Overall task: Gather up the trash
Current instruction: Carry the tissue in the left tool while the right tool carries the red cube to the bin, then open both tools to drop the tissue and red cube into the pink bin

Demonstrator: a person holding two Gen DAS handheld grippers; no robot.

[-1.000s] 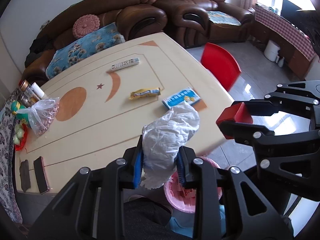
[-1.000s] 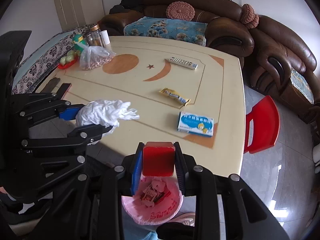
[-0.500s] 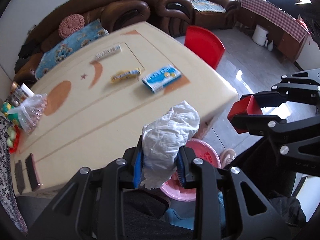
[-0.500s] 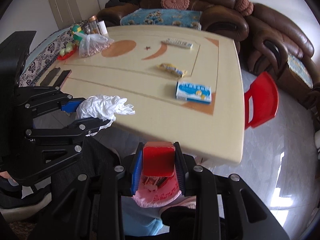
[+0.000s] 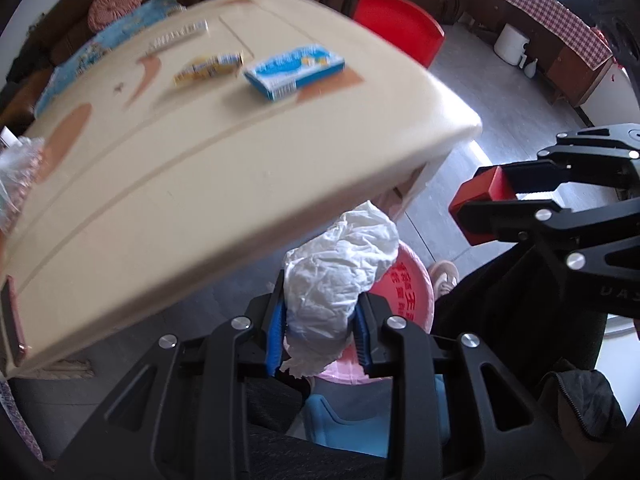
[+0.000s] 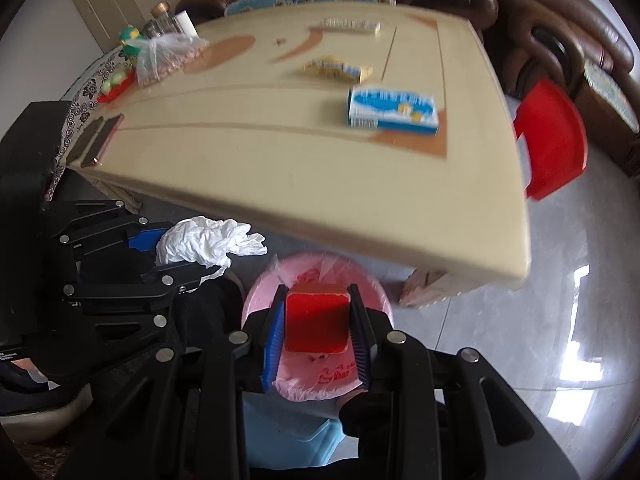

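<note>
My left gripper [image 5: 320, 332] is shut on a crumpled white tissue [image 5: 336, 276], held below the table edge above a pink trash bin [image 5: 412, 292]. The tissue [image 6: 208, 240] and left gripper [image 6: 160, 252] also show at the left of the right wrist view. My right gripper [image 6: 316, 336] is shut on a small red box [image 6: 316, 320], directly over the pink trash bin [image 6: 376, 292] lined with a bag. In the left wrist view the red box [image 5: 480, 204] hangs at the right, clamped by the right gripper [image 5: 472, 208].
The cream table [image 6: 280, 160] overhangs the bin and carries a blue box [image 6: 392, 112], a yellow wrapper [image 6: 336, 70], a remote [image 6: 348, 26], a bag of nuts [image 6: 168, 56] and phones [image 6: 100, 144]. A red stool [image 6: 552, 140] stands right; a blue stool [image 6: 288, 432] sits under the bin.
Both grippers have dropped from table height to below the table edge, closing on the pink bin. Each still grips its item.
</note>
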